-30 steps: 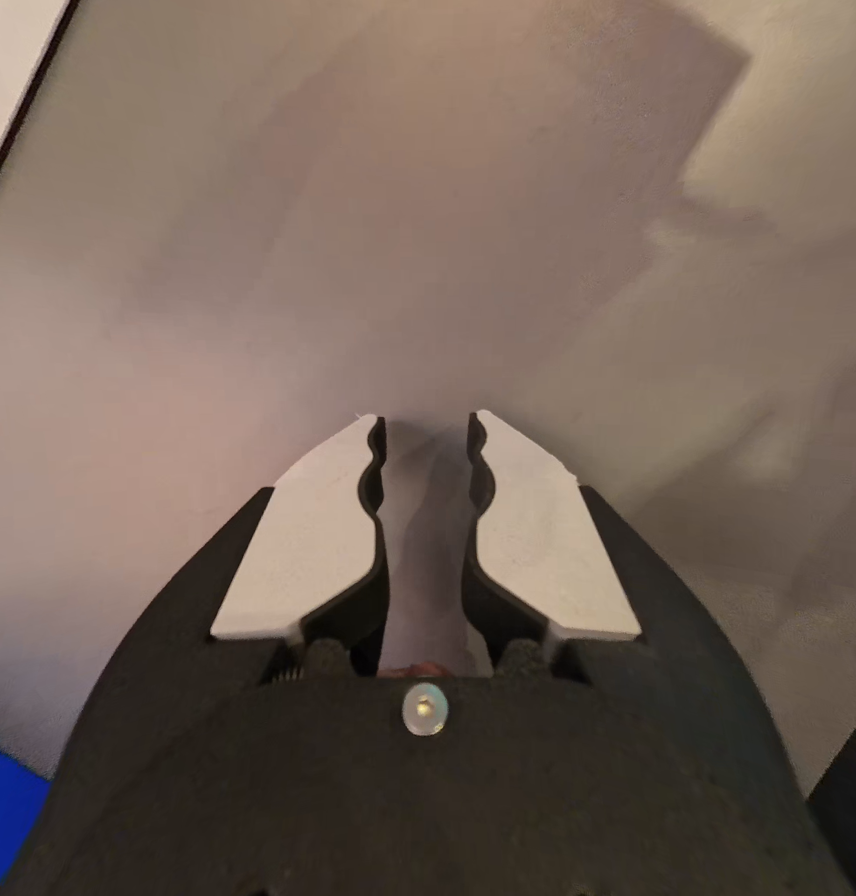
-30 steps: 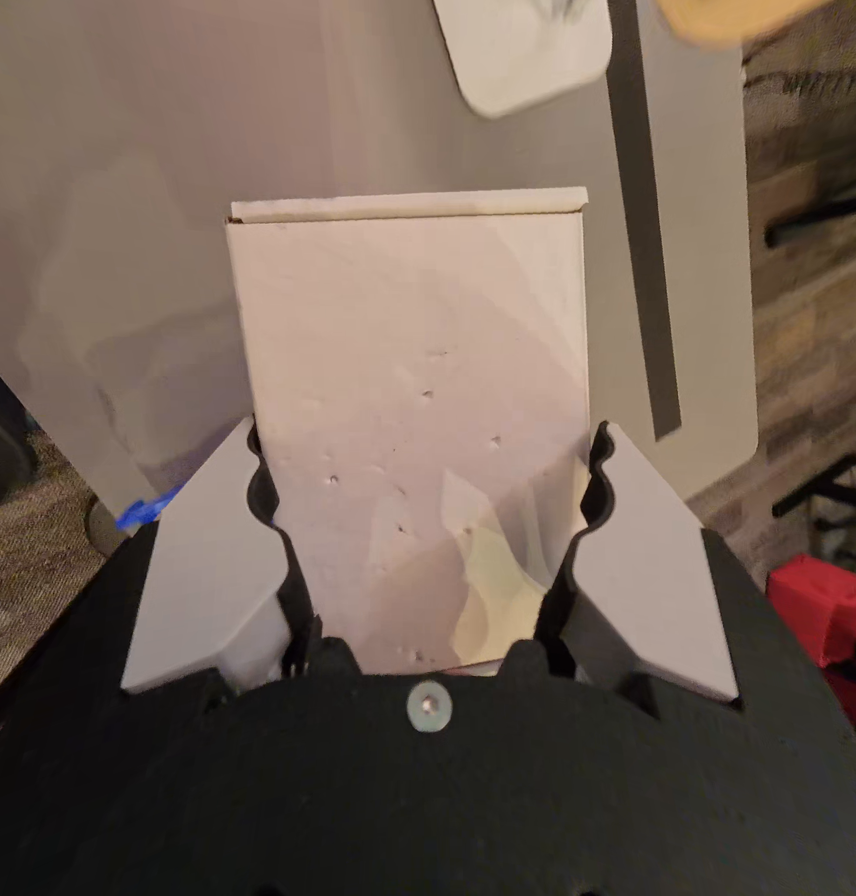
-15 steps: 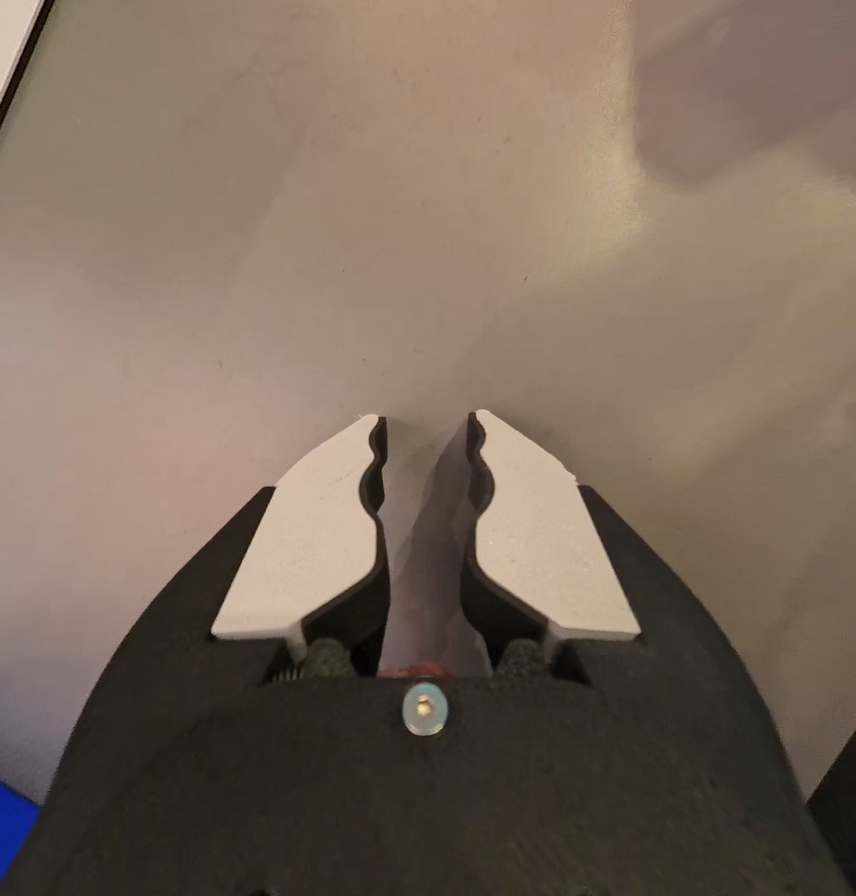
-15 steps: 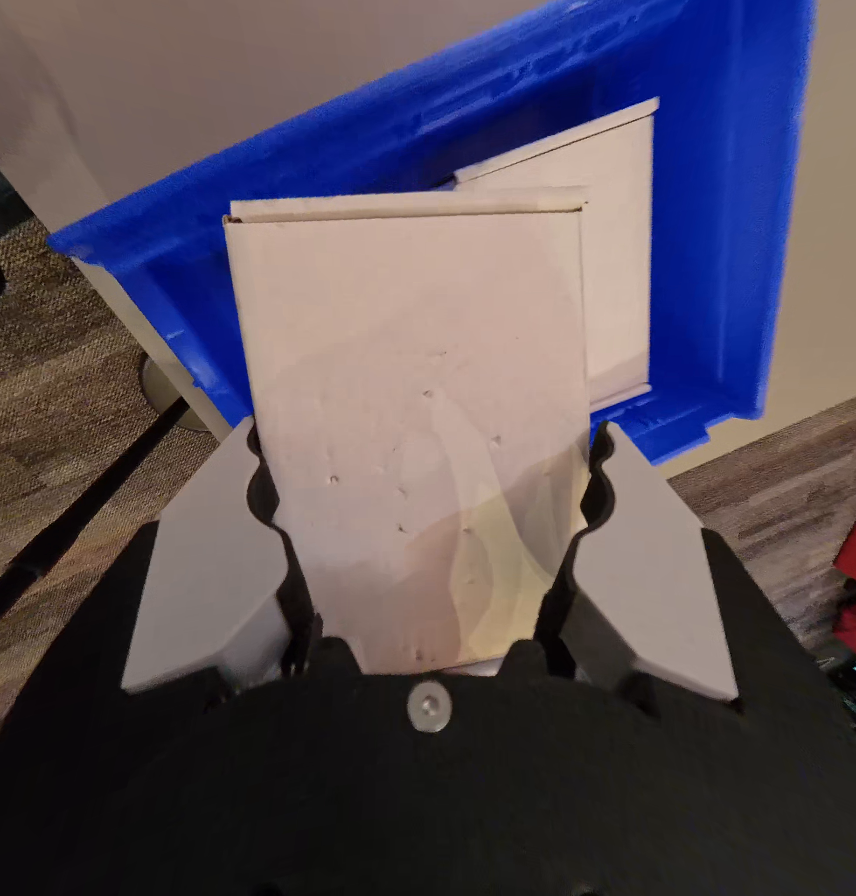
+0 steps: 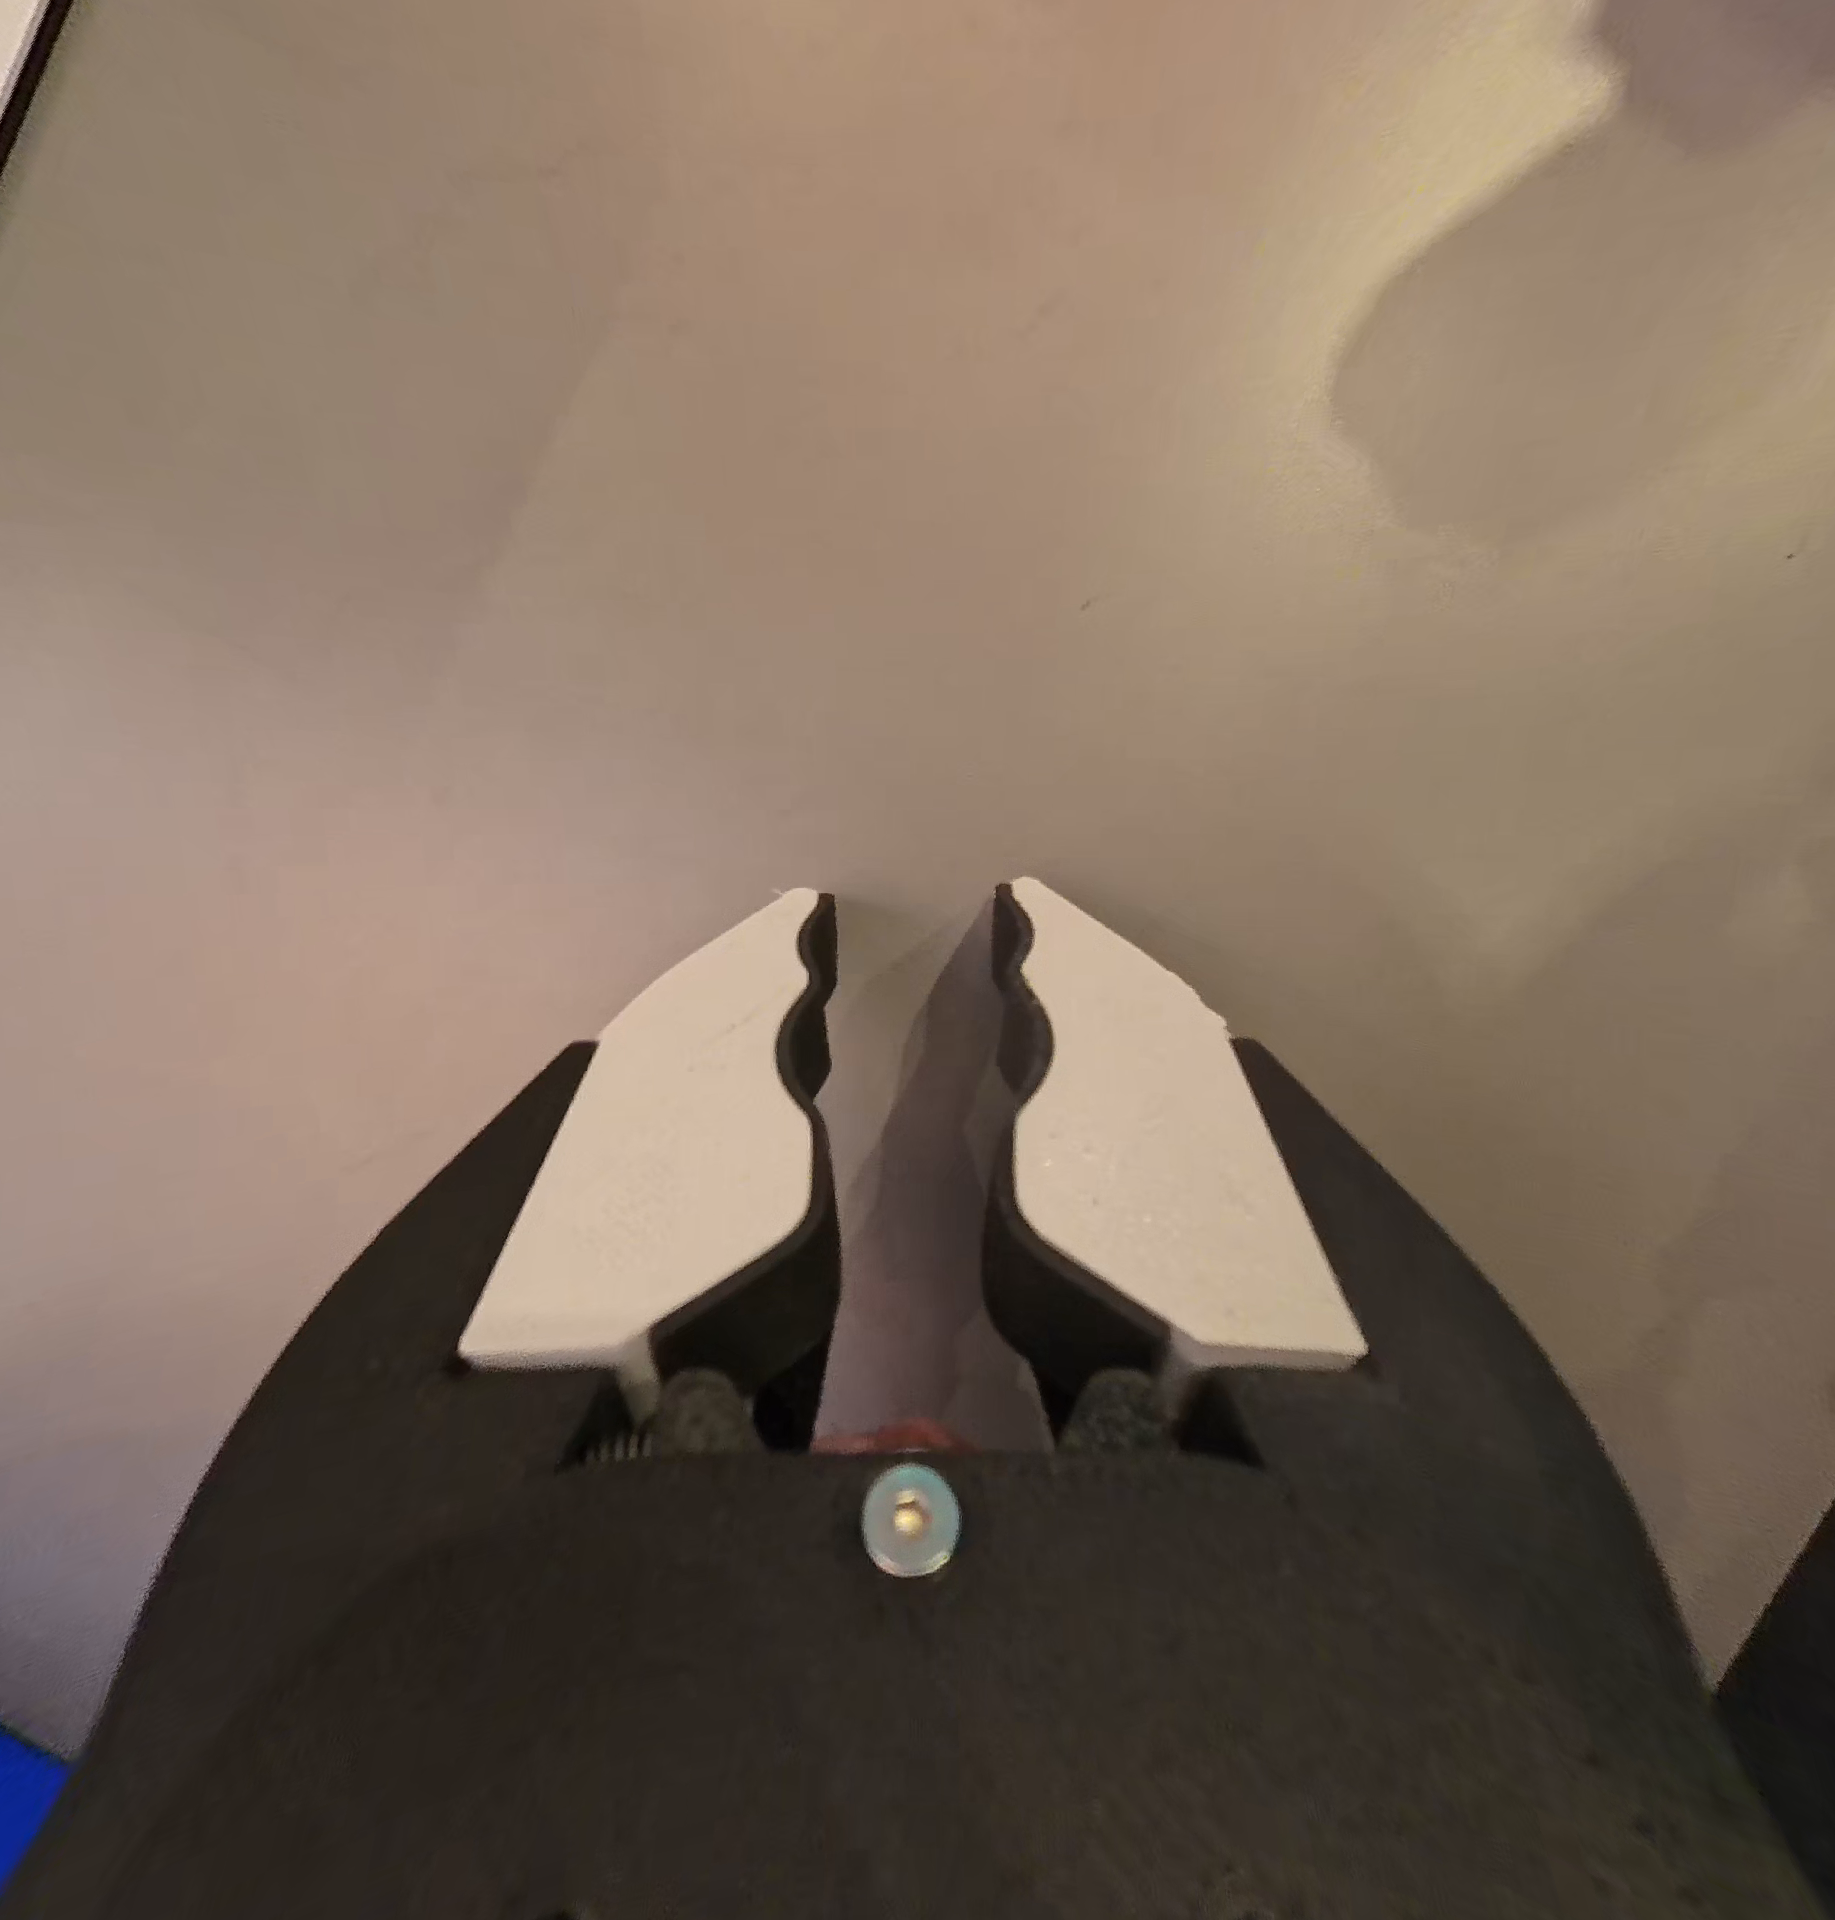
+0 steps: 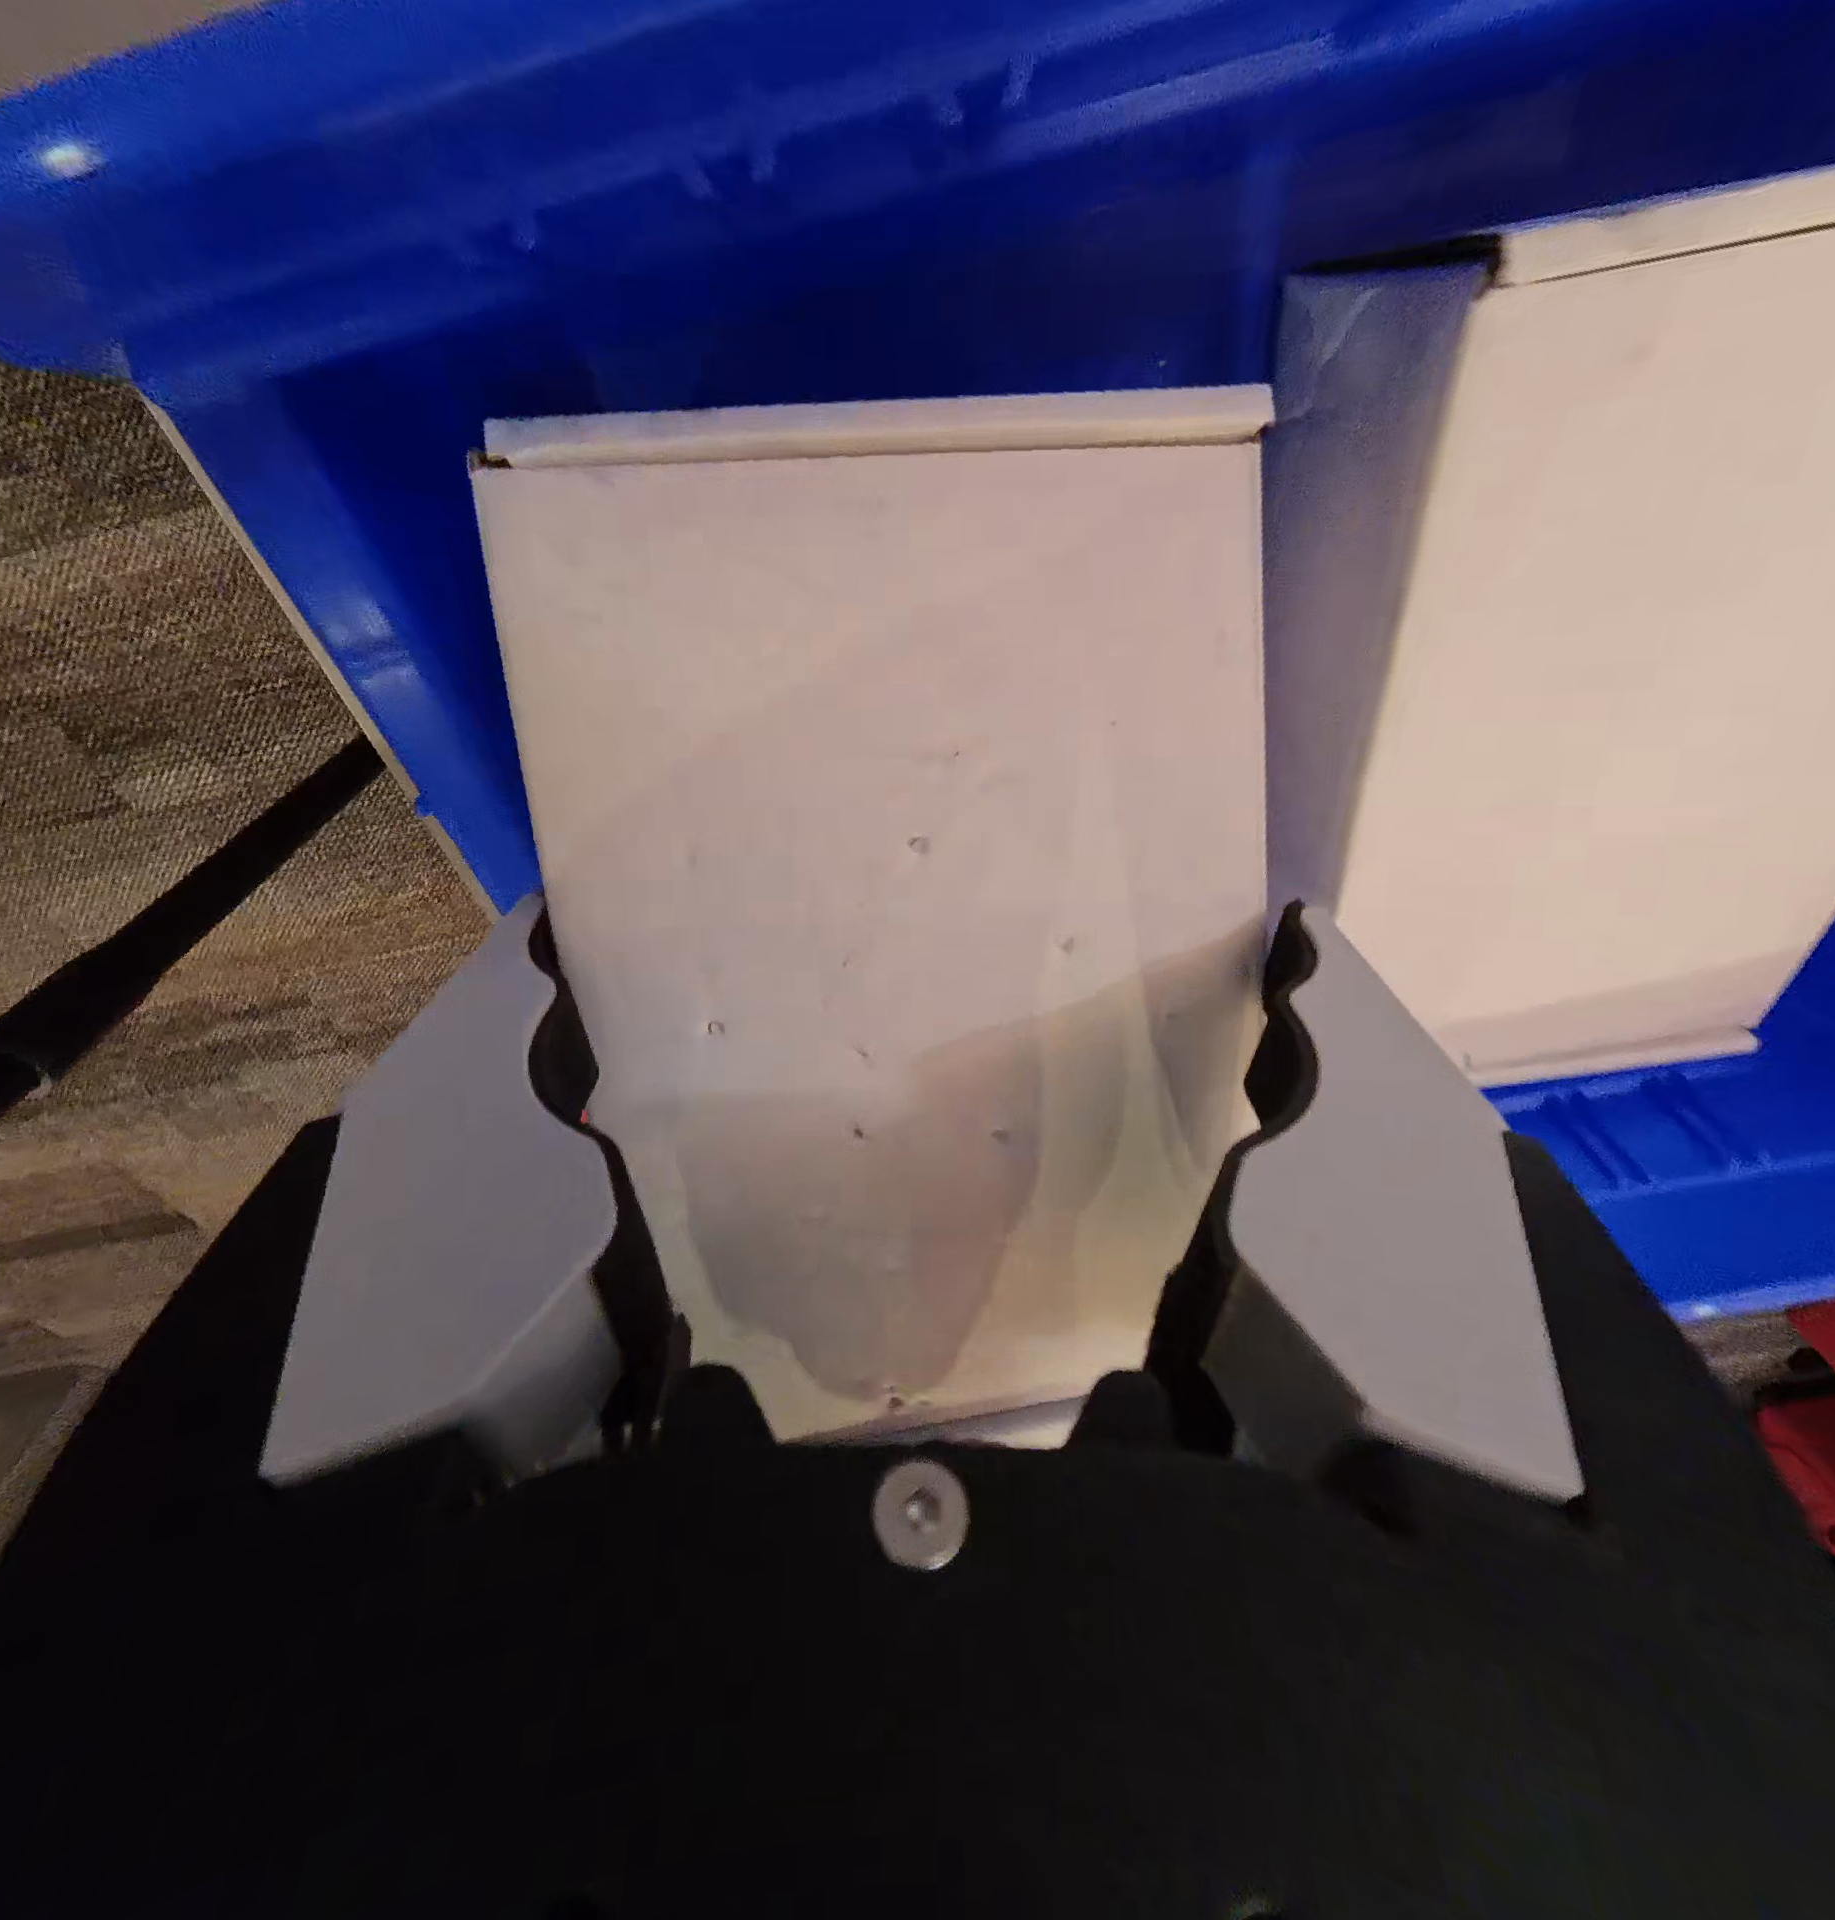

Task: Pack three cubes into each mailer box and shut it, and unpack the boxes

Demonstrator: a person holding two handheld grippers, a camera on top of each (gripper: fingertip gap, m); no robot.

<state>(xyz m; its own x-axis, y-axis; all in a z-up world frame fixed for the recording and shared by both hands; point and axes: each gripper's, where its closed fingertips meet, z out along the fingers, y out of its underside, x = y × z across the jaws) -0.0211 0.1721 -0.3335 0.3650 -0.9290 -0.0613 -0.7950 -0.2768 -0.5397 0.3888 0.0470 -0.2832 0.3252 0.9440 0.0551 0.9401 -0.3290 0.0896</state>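
Carrying a closed white mailer box (image 6: 882, 831), the right tongs (image 6: 918, 966) are clamped on its two long sides at the centre of the right wrist frame. A blue bin (image 6: 684, 208) fills the upper frame behind it, with a second mailer box (image 6: 1619, 644) lying inside at the right. The left tongs (image 5: 915, 914) hang empty over the bare bench (image 5: 684, 468), jaws slightly apart. The step in hand appears to be stowing a packed box. Next, lower it into the free bin space left of the second box, then release.
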